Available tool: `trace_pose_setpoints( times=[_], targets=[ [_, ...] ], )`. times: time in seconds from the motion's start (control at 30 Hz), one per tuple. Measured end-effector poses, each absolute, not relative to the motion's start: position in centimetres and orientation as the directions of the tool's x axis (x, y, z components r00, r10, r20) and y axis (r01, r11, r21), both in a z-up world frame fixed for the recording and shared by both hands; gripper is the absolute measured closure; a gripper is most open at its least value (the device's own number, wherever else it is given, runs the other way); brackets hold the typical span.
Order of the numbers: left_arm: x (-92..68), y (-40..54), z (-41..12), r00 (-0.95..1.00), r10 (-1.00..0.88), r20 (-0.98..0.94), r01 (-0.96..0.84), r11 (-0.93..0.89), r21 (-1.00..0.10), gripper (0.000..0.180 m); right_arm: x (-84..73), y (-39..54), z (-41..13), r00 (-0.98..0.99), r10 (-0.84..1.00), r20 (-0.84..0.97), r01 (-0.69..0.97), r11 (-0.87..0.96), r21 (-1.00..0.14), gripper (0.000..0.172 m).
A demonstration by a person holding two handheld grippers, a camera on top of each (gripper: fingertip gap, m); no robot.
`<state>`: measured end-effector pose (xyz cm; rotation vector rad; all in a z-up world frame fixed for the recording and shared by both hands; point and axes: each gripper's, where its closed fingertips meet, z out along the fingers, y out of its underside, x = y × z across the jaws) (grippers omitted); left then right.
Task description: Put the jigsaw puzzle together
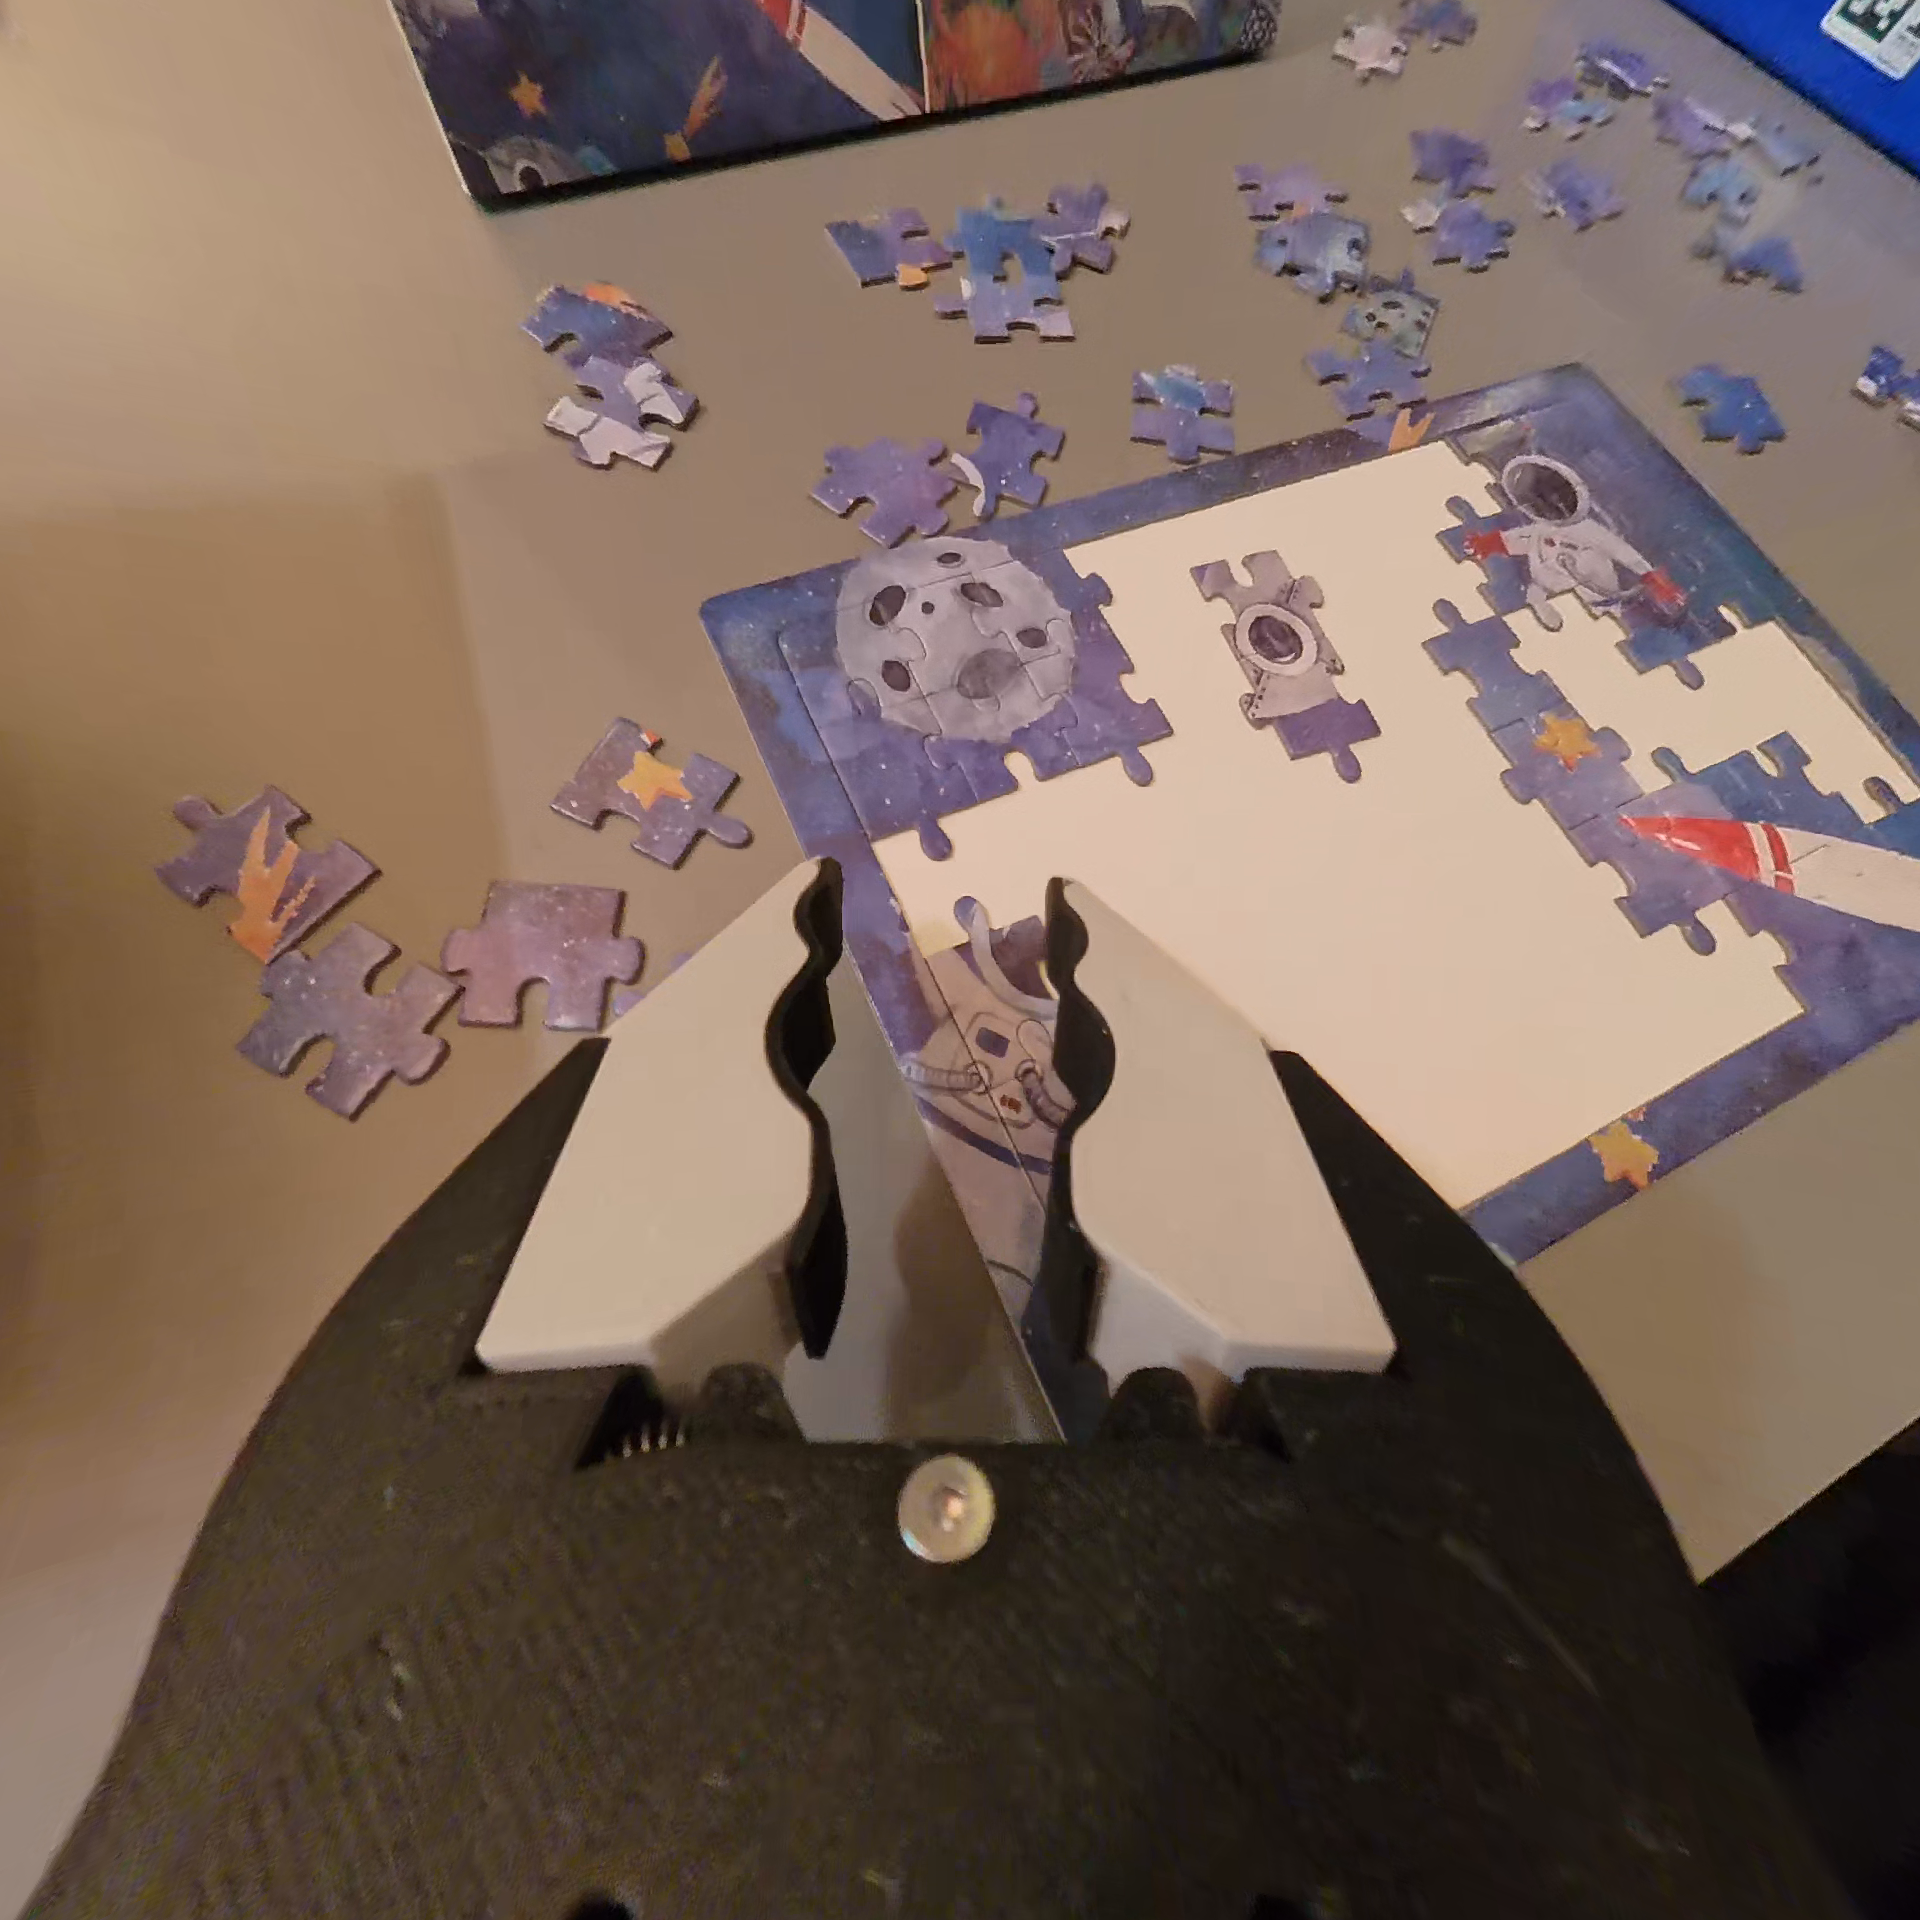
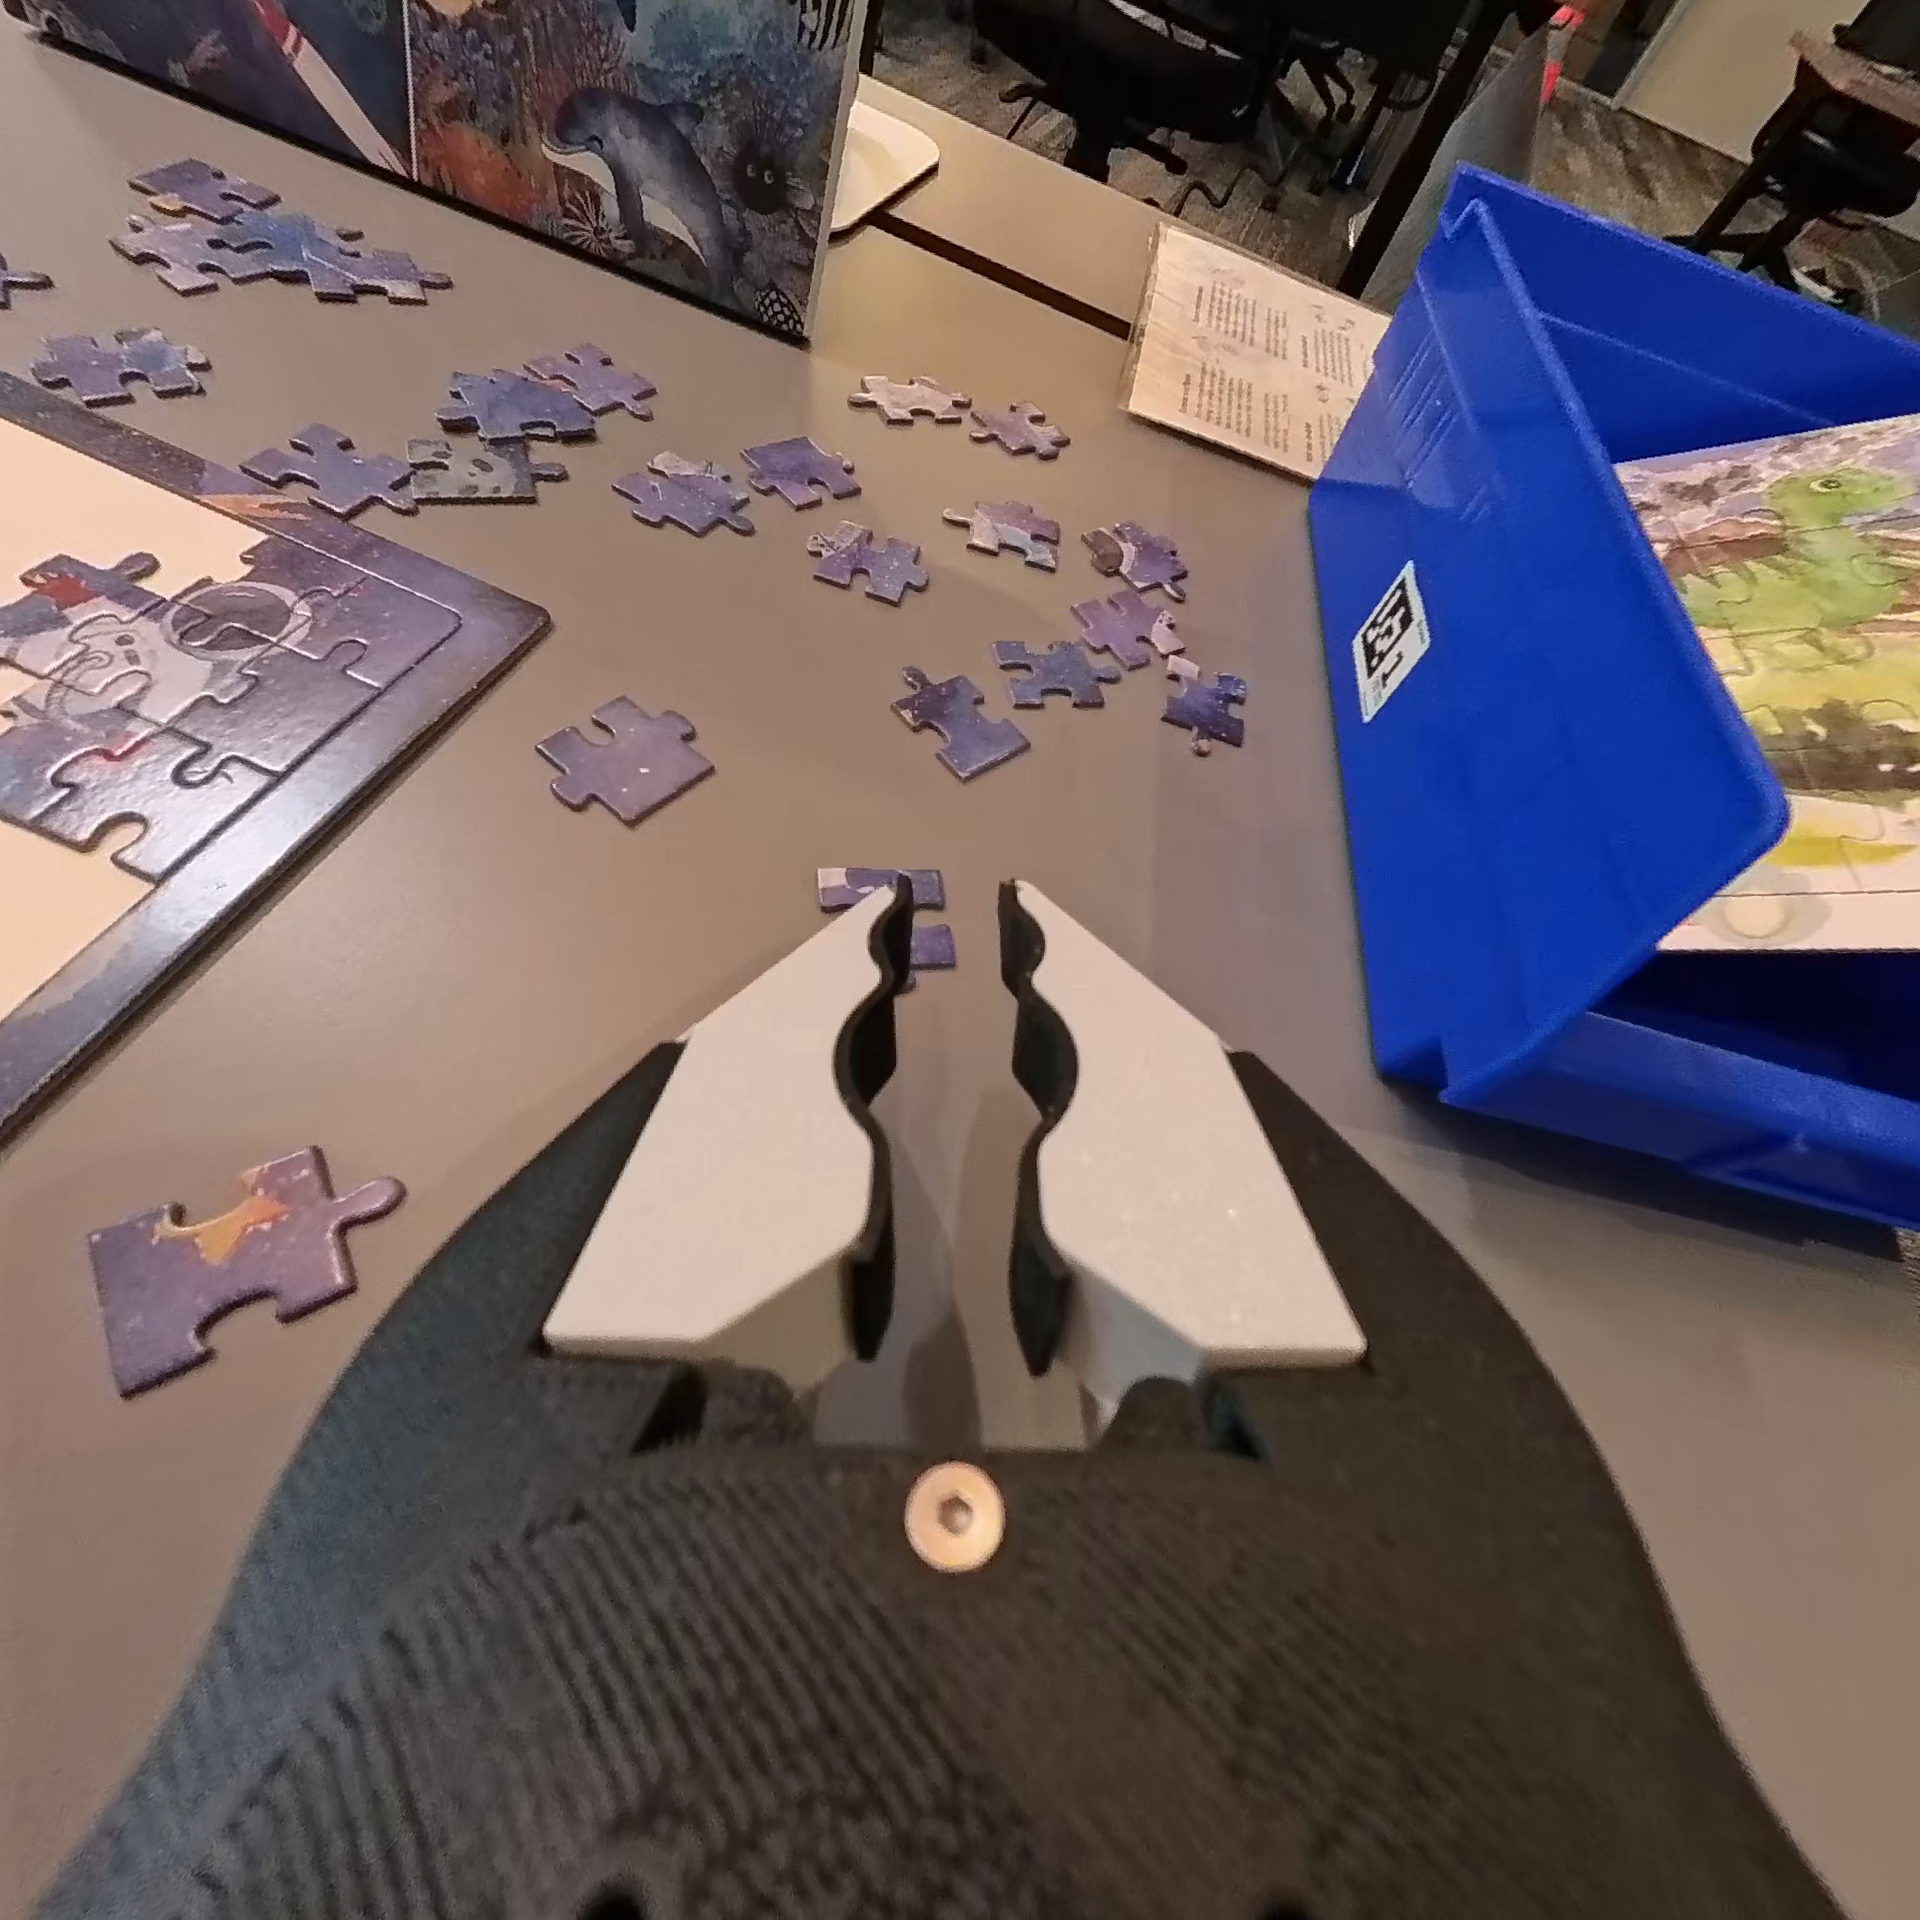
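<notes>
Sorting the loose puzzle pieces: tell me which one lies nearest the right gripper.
The purple piece at the right gripper's left fingertip, partly hidden; the others lie farther off.

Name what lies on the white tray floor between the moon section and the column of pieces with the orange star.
In the left wrist view, one loose porthole piece lies between the moon section and the star column; otherwise the tray floor is bare.

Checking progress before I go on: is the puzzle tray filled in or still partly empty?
Partly empty. The puzzle tray shows a large bare cream area, with pieces joined only near its corners and edges; loose pieces lie on the table.
</notes>
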<state>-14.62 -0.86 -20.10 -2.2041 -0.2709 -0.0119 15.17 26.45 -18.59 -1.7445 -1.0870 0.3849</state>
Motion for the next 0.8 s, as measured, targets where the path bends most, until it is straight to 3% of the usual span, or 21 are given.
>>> trace_pose_setpoints(
  times=[0.17, 0.37, 0.6, 0.67, 0.8],
  targets=[
    [-14.0, -0.2, -20.5, 0.986, 0.135, 0.099, 0.161, -0.614, -0.772, 0.148, 15.2, 26.4, -18.6, 0.545, 0.809, 0.222, 0.489, -0.092, -0.867, 0.157],
    [-15.7, 0.3, -18.6, 0.990, 0.139, 0.027, 0.101, -0.554, -0.826, 0.155, 15.2, 26.5, -18.6, 0.545, 0.809, 0.220, 0.489, -0.093, -0.867, 0.157],
    [-24.6, 4.2, -14.4, 0.965, 0.238, -0.106, 0.019, -0.471, -0.882, 0.165, 15.3, 26.5, -18.3, 0.550, 0.804, 0.225, 0.476, -0.080, -0.876, 0.159],
    [-26.4, 6.0, -13.2, 0.961, 0.236, -0.144, -0.026, -0.441, -0.897, 0.180, 15.3, 26.5, -18.4, 0.551, 0.807, 0.212, 0.475, -0.094, -0.875, 0.158],
    [-28.4, 7.4, -12.7, 0.932, 0.276, -0.236, -0.101, -0.425, -0.899, 0.180, 15.3, 26.5, -18.2, 0.554, 0.802, 0.222, 0.472, -0.083, -0.877, 0.159]
  ],
)
